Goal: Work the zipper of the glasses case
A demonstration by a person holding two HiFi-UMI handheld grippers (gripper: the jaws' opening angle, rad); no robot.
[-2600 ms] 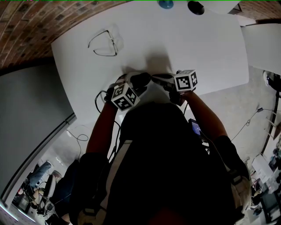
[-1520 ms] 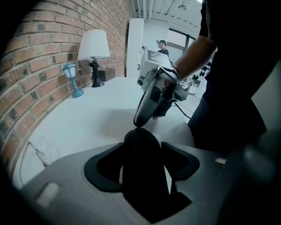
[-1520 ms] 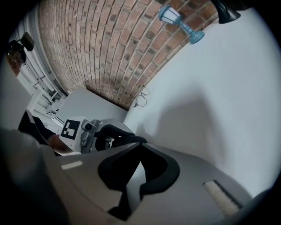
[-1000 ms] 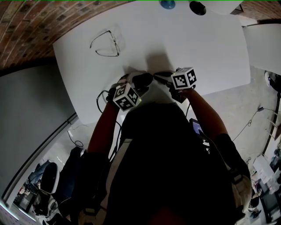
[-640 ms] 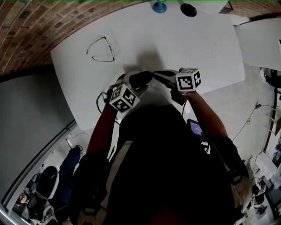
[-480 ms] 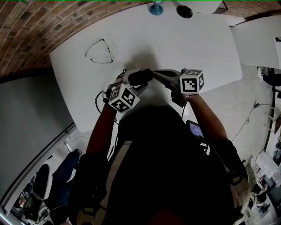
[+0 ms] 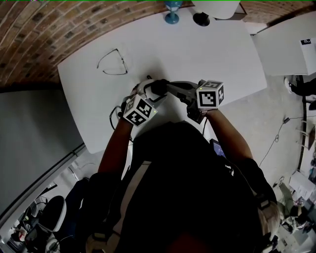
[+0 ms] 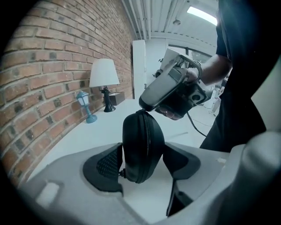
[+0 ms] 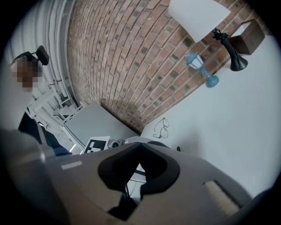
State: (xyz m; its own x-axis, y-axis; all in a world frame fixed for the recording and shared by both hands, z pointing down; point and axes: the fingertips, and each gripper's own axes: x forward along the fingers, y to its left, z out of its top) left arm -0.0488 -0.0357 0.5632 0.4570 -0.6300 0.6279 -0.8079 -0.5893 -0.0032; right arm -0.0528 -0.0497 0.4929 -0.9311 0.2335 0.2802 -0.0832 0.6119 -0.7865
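Observation:
The black oval glasses case (image 8: 142,147) stands on end between the pads of my left gripper (image 8: 142,160). Both pads touch its sides while the jaws are opening slightly. Its zipper (image 8: 147,140) runs down the edge facing the camera. My right gripper (image 8: 145,110) is shut, its tips against the top end of the case on the zipper line. What they pinch is hidden. In the head view both grippers meet at the case (image 7: 159,87) above the table's near edge, with the left gripper (image 7: 149,93) on the left and the right gripper (image 7: 171,89) on the right.
A pair of glasses (image 7: 112,63) lies on the white table (image 7: 207,54) to the far left. A small blue lantern (image 7: 172,12) and a black-footed lamp (image 7: 201,19) stand at the back by the brick wall. A second white table (image 7: 286,44) is at the right.
Both grippers stay together on the case near the table's front edge. The head view has shifted a little, and the right gripper has drawn slightly closer to the left.

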